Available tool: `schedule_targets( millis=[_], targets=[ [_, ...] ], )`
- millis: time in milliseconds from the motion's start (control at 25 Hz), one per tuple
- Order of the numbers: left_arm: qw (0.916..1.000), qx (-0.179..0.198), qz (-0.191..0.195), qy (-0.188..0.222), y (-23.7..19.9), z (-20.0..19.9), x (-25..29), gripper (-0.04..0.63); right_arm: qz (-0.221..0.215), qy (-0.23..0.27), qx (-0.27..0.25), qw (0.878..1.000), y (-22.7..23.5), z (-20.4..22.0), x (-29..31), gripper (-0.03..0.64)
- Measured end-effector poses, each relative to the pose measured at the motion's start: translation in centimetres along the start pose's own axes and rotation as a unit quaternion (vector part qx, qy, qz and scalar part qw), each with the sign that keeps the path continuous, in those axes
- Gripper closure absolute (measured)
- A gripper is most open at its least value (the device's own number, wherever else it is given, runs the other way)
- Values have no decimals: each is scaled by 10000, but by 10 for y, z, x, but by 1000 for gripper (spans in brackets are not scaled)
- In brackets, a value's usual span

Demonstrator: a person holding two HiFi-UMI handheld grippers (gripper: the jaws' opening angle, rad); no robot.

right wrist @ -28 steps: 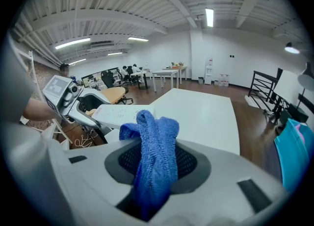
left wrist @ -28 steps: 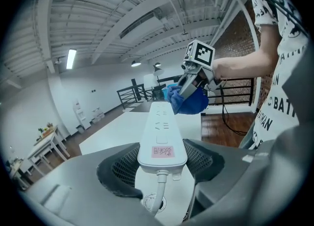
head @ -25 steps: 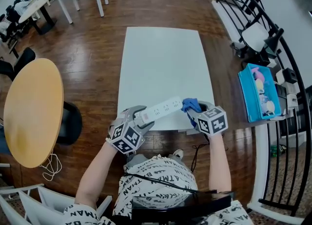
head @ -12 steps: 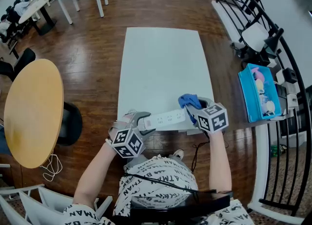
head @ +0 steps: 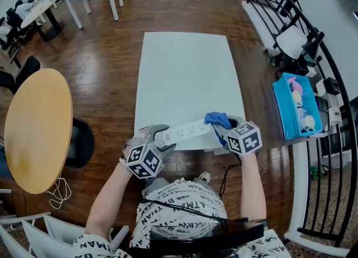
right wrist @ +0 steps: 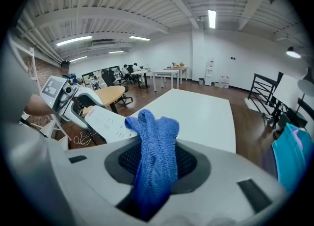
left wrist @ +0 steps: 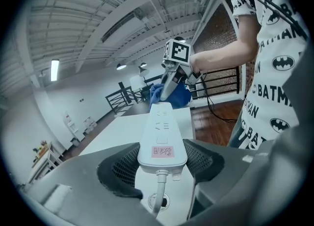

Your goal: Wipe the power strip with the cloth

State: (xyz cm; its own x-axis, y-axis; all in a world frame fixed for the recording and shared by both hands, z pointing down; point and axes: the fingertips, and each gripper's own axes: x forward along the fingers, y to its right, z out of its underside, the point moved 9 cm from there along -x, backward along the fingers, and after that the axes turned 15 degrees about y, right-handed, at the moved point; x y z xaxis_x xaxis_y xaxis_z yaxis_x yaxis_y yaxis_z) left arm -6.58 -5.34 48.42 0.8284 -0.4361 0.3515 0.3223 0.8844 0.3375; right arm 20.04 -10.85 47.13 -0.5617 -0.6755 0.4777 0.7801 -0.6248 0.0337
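A blue bin [head: 281,106] beside the table [head: 184,66] holds soft things [head: 299,100]. At the table's near edge the left gripper [left wrist: 162,159] clamps the strip [head: 184,131] by its cord end. The right gripper [right wrist: 157,163] pinches the cloth [right wrist: 154,137] at the strip's other end, above a wood floor [head: 112,44].

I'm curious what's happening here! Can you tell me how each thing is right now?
White plastic power strip: gripped at its cord end, socket side up.
Blue fuzzy cloth: bunched up, touching the strip's far end.
Left claw: shut on the power strip.
Right claw: shut on the cloth.
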Motion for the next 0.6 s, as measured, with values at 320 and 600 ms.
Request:
schedule_targets(
  millis=[320,600],
  targets=[
    [9995,-161,-280,-12,-12,2,0,316,-137,-57,-24,9999,-15,8,-4,482],
    [9982,-290,-523,-92,-17,4,4,316,-73,-75,65,9999,-26,15,1,482]
  ],
)
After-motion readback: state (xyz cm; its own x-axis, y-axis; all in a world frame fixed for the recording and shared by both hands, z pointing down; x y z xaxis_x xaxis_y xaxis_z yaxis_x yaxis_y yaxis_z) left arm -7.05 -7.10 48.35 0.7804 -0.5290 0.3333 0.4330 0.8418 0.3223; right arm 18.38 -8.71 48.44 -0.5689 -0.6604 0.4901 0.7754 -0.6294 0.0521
